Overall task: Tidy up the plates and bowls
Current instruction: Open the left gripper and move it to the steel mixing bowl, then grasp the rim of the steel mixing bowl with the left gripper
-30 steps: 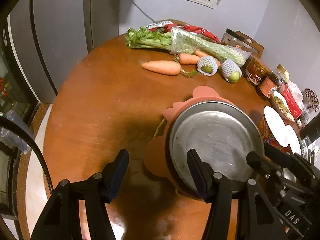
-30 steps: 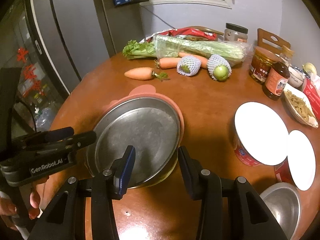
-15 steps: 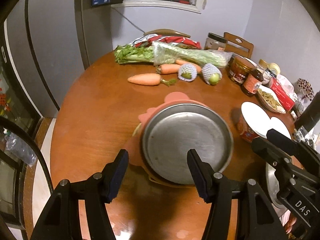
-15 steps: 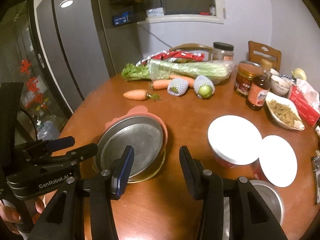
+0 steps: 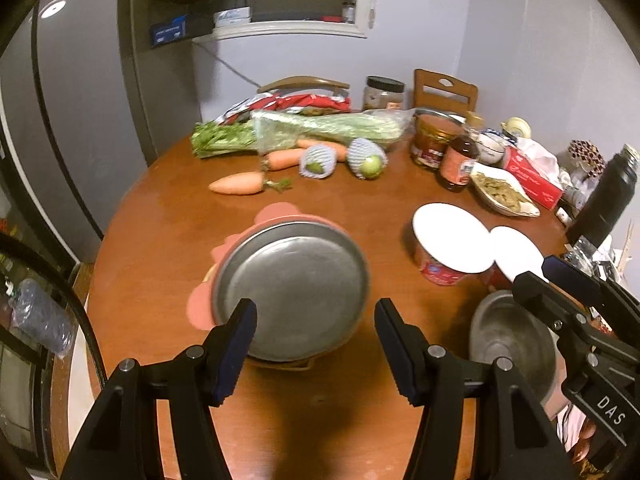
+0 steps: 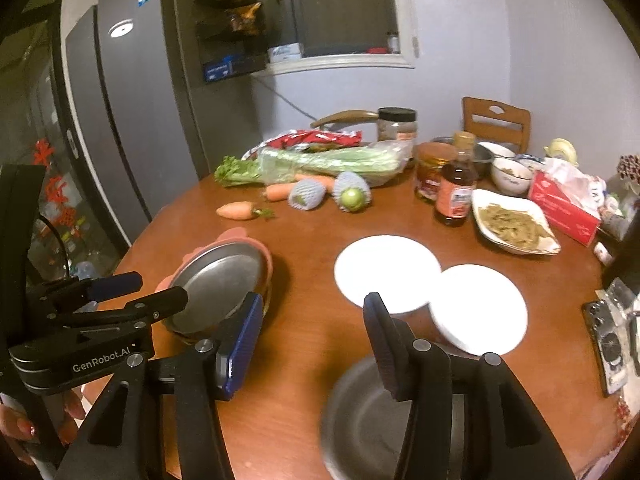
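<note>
Steel pan (image 5: 290, 294) sits on the pink plate (image 5: 276, 213) at mid-worktop (image 5: 160, 216), a stack we judge finished. Our left gripper (image 5: 314, 330) hangs above the pan's near rim, fingers apart and empty. Our right gripper (image 6: 314, 332) has just been opening, with nothing between its fingers. Right of the pan, a steel bowl (image 6: 368, 420) and two white plates (image 6: 386, 272) resting on red tubs (image 5: 440, 272) are still unsorted, so we reckon about half remains.
</note>
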Action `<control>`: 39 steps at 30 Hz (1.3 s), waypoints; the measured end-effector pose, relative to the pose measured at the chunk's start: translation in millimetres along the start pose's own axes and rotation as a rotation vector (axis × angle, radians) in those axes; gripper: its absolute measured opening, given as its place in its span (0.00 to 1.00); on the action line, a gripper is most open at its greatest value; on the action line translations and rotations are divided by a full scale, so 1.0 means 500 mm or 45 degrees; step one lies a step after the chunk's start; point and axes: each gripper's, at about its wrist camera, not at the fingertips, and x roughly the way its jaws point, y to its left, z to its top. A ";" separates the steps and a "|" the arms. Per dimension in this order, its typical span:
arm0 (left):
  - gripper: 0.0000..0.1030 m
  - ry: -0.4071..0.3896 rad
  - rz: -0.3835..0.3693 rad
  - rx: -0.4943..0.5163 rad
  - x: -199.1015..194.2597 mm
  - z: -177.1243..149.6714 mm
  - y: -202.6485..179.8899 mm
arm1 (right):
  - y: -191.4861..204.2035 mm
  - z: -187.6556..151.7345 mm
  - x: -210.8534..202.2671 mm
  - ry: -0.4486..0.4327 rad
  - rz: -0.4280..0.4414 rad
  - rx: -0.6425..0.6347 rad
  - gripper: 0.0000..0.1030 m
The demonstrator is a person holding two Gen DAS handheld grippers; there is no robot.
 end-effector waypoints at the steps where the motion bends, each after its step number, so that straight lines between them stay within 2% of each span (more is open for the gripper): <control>1: 0.59 -0.006 -0.007 0.008 -0.002 0.000 -0.011 | -0.013 -0.002 -0.009 -0.007 -0.008 0.009 0.53; 12: 0.59 -0.002 -0.058 0.081 0.000 -0.012 -0.111 | -0.126 -0.039 -0.069 -0.023 -0.085 0.092 0.53; 20: 0.59 0.044 -0.114 0.110 0.019 -0.029 -0.164 | -0.198 -0.080 -0.084 0.017 -0.128 0.139 0.53; 29: 0.59 0.113 -0.173 0.141 0.073 -0.066 -0.223 | -0.247 -0.147 -0.057 0.120 -0.135 0.181 0.53; 39: 0.59 0.169 -0.169 0.174 0.123 -0.088 -0.262 | -0.276 -0.189 -0.019 0.183 -0.108 0.214 0.53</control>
